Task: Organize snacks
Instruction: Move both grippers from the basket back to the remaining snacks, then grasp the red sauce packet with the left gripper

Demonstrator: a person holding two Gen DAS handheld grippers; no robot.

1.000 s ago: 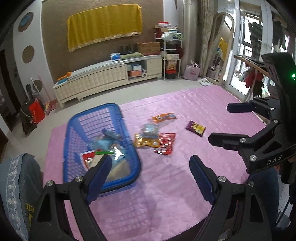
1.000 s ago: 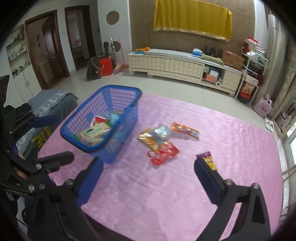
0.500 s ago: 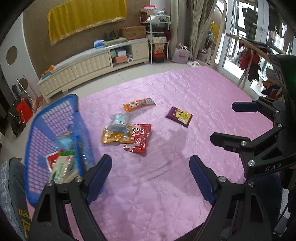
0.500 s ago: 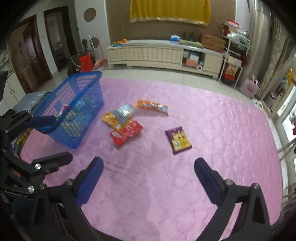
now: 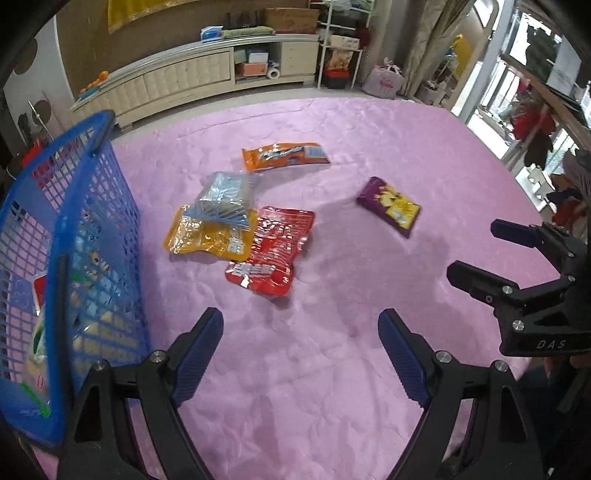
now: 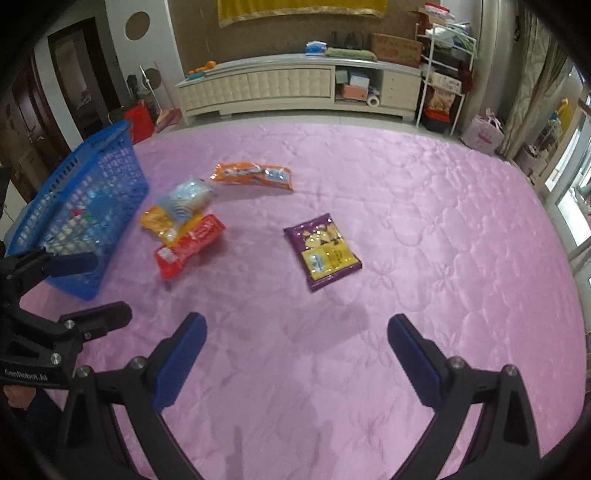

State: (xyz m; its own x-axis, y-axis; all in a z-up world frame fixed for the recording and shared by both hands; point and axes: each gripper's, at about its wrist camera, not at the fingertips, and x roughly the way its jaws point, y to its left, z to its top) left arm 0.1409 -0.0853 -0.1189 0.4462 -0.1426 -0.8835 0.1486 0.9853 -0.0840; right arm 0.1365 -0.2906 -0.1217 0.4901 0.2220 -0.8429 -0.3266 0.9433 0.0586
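at the far left the blue basket (image 5: pixel 85 229) stands on the pink quilted mat (image 5: pixel 332 387), with several snack packs showing through its mesh walls; their kinds are too blurred to tell. just to its right lies a small heap of loose snacks: a yellow packet (image 5: pixel 207 236) flat on the mat, a clear bag with blue print (image 5: pixel 225 195) resting partly over its upper edge, and a red packet (image 5: pixel 273 251) overlapping the yellow one's right side. a little beyond the heap, apart from it, an orange packet (image 5: pixel 284 156) lies lengthwise. further right and on its own sits a purple and yellow packet (image 6: pixel 323 249), well apart from the heap and from the basket. the left gripper (image 5: pixel 301 332) hangs above bare mat in front of the red packet, its blue-padded fingers (image 5: pixel 199 350) spread wide with nothing between them. the right gripper (image 6: pixel 297 336) is likewise above bare mat, nearer the purple and yellow packet, its fingers (image 6: pixel 415 360) also wide apart and empty. each gripper shows at the edge of the other's view, side by side. behind the mat a long cream cabinet (image 6: pixel 295 83) runs along the wall, with a yellow cloth (image 6: pixel 303 9) hanging above it and a white shelf rack (image 6: pixel 445 74) at its right end.
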